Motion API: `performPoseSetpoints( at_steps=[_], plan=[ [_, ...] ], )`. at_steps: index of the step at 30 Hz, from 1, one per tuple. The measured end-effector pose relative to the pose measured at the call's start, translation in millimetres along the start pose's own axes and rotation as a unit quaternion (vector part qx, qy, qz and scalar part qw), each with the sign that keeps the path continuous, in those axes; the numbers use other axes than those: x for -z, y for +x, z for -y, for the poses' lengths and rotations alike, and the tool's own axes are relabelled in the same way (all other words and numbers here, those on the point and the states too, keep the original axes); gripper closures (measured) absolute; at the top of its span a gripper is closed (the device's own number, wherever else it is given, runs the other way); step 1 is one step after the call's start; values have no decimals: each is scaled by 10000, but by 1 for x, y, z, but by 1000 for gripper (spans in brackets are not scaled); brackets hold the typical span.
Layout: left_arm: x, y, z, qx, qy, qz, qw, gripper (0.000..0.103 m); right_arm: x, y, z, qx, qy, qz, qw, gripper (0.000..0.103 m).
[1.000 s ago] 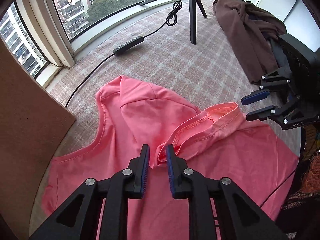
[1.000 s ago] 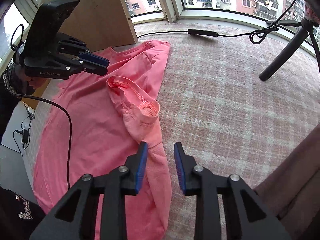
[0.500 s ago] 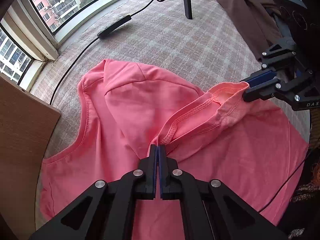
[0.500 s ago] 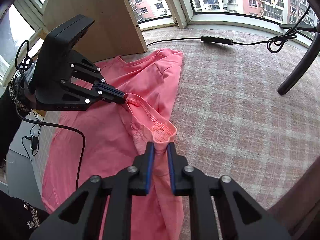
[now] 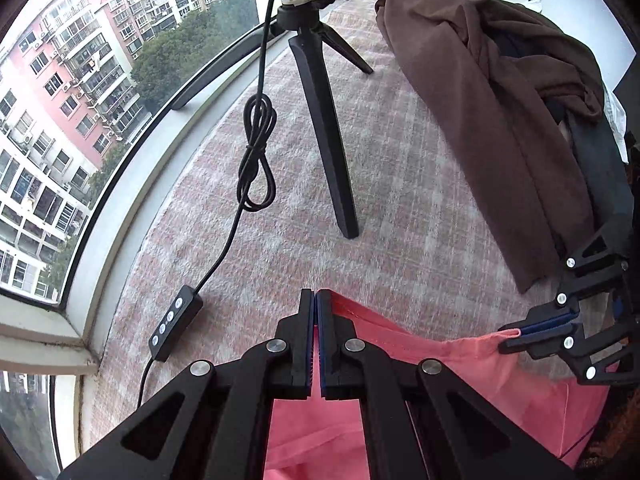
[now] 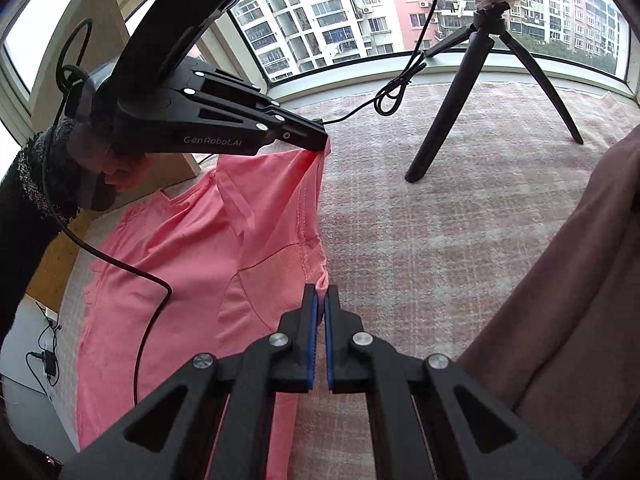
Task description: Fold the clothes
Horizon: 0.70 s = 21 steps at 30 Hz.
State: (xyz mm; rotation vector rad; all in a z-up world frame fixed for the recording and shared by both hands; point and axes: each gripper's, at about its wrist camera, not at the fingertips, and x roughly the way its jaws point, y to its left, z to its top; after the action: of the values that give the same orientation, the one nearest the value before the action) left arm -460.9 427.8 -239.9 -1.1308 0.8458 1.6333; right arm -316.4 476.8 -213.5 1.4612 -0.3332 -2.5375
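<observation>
- Since a second ago both claws have closed on the pink shirt's edge and carried it across the bed; the left one has travelled far, so its camera now looks at the tripod and window instead of the spread shirt.
- The bed cover, a pink-and-cream checked woven fabric, fills most of both views and carries everything else.
- A pile of brown knitted clothing lies heaped at the far right of the cover, untouched and apart from the pink shirt.
- The salmon-pink short-sleeved cotton T-shirt lies on the near left part of the cover, with one edge lifted and stretched in a line between the two claws.
- A black three-legged camera tripod stands on the cover beyond the shirt, with a looped black cable hanging beside it.
- The left gripper, held in a person's hand with a dark knit sleeve, is clenched on the shirt's hem.
- The right gripper is likewise clamped on the same pink edge, nearer the brown pile.
- A small black inline remote with buttons lies on the cover by the window sill.
- Progress, as I judge it: the first fold is only beginning; laying the edge down, the later folds, and the brown pile all remain.
</observation>
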Motion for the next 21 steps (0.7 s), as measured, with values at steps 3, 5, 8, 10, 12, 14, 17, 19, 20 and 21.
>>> performPoseSetpoints(
  at_steps=[3,5,8,10,12,14,17,19,20,21],
  plan=[
    [-12,23,-7,-237,-58,-256,9994,97,0,4,11,197,147,-144,9996,94],
    [-11,17,-20,-224,-286,-190,9992,96,-5,0,18,167,268,-52,9995,81],
    [6,-17,-39,-282,-550,139,9980,95,-23,-3,22,10,285,66,9996,75],
    [26,-38,-51,-330,-662,250,9969,91,-40,4,17,-61,146,92,9998,58],
    [51,-49,-62,-502,-794,203,9954,90,-56,20,10,60,-40,194,9998,55],
    [79,-53,-72,-594,-1015,49,9931,90,-66,39,8,49,-95,73,9999,55],
    [115,-46,-76,-702,-1116,-203,9911,90,-79,66,6,39,-182,-105,9998,55],
    [127,-36,-75,-686,-1147,-334,9905,90,-79,72,3,109,-282,-178,9994,58],
    [130,-31,-76,-673,-1171,-385,9901,90,-79,76,1,145,-332,-215,9991,78],
    [132,-25,-76,-673,-1192,-422,9897,90,-78,78,0,147,-361,-252,9989,100]
  ],
)
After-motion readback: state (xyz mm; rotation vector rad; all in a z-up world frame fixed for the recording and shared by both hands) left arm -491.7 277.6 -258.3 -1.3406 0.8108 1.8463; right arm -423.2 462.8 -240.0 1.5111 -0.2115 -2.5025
